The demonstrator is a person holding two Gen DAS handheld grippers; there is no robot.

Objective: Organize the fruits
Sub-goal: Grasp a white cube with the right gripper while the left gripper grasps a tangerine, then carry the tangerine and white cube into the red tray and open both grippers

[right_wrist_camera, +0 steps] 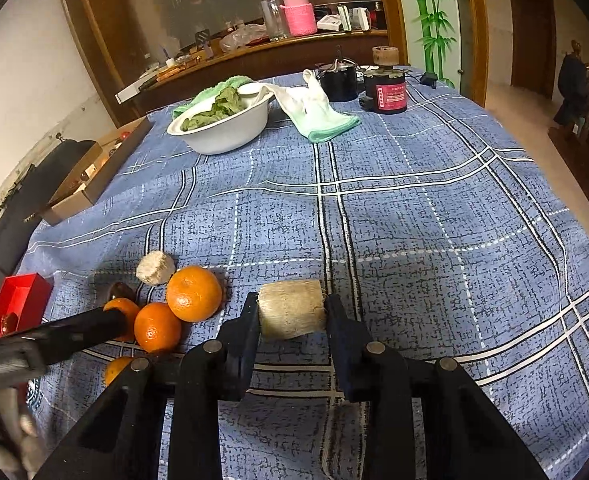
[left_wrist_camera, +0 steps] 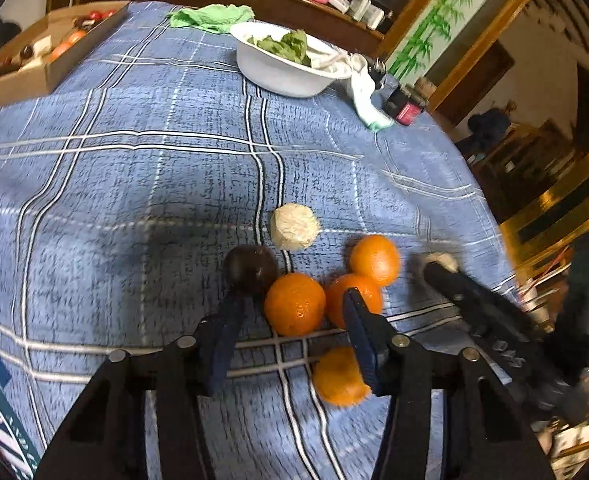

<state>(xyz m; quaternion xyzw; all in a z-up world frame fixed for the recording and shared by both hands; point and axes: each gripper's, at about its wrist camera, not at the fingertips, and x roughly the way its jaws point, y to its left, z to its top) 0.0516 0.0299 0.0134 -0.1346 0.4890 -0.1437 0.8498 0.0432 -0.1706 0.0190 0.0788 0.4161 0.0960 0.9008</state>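
Note:
Several oranges lie clustered on the blue checked tablecloth (left_wrist_camera: 134,184). My left gripper (left_wrist_camera: 292,300) is open around one orange (left_wrist_camera: 294,304), with a dark round fruit (left_wrist_camera: 250,268) at its left fingertip and another orange (left_wrist_camera: 354,300) at its right finger. A pale fibrous chunk (left_wrist_camera: 294,227) lies just beyond. My right gripper (right_wrist_camera: 292,312) is shut on a pale fibrous cylinder (right_wrist_camera: 292,314), right of the oranges (right_wrist_camera: 193,293). The right gripper also shows in the left wrist view (left_wrist_camera: 438,266).
A white bowl (right_wrist_camera: 230,128) of green leaves stands at the far side, with a white and green cloth (right_wrist_camera: 318,116) and dark jars (right_wrist_camera: 388,92) beside it. A cardboard box (left_wrist_camera: 34,68) sits at the far left. A red box (right_wrist_camera: 18,300) lies left of the oranges.

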